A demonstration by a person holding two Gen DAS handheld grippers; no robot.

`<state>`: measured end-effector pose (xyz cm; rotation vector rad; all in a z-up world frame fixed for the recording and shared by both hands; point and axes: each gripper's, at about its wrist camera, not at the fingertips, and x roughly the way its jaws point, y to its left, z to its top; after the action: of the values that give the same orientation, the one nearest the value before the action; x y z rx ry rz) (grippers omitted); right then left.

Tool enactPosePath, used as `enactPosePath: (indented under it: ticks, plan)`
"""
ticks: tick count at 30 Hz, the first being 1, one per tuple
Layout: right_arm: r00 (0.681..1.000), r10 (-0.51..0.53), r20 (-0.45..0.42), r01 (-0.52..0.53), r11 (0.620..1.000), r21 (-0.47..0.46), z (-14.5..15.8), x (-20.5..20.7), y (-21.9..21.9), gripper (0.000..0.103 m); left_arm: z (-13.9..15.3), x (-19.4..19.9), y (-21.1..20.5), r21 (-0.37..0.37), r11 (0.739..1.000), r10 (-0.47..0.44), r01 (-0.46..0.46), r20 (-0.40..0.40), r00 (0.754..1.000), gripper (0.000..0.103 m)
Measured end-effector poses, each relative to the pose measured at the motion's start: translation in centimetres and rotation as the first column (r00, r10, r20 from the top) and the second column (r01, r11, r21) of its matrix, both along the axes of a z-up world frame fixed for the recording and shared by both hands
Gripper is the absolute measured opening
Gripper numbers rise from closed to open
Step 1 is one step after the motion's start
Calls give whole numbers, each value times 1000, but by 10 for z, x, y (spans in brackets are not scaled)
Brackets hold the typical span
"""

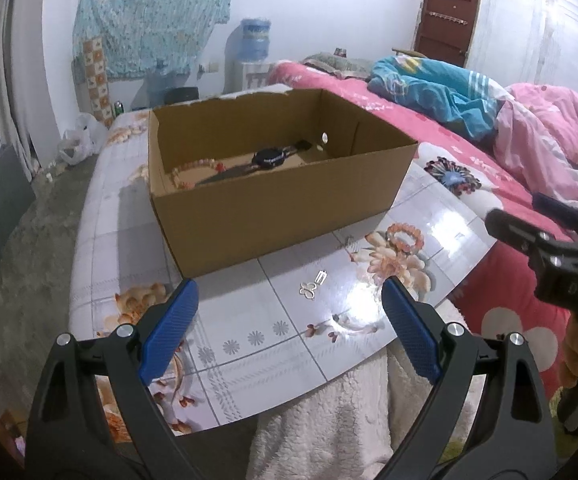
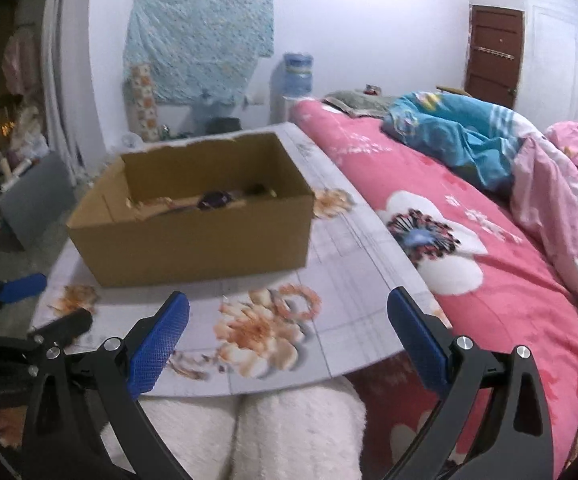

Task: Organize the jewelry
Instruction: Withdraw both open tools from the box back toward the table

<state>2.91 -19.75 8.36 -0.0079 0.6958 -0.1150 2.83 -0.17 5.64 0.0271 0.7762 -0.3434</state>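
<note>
An open cardboard box (image 1: 277, 208) (image 2: 193, 236) stands on the flower-patterned table (image 1: 249, 320) (image 2: 349, 248). Inside lie a black watch (image 1: 269, 157) (image 2: 215, 199) and a pink bead bracelet (image 1: 193, 168). A second pink bead bracelet (image 1: 405, 237) (image 2: 299, 301) rests on the table in front of the box, and a small white butterfly clip (image 1: 312, 285) lies nearer me. My left gripper (image 1: 291, 292) hangs open above the table's near edge, short of the clip. My right gripper (image 2: 289, 304) is open with nothing between its fingers, just short of the loose bracelet.
A bed with a pink floral cover (image 2: 489, 264) runs along the table's right side, with blue and pink bedding (image 1: 449, 92) heaped on it. A white fleece lap (image 2: 289, 432) sits under the table's near edge. Bags (image 1: 79, 140) and a water dispenser (image 1: 255, 46) stand far behind.
</note>
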Motion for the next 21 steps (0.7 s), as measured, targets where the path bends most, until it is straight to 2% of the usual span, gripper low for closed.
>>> enactPosePath:
  ticks: [9, 21]
  plan:
    - [998, -27, -64, 20, 994, -103, -18, 4, 1, 97, -13, 14, -3, 15, 999, 36, -35, -22, 999, 89]
    - [998, 29, -54, -32, 998, -56, -20, 6, -16, 97, -19, 27, -18, 62, 994, 89, -87, -30, 996, 89]
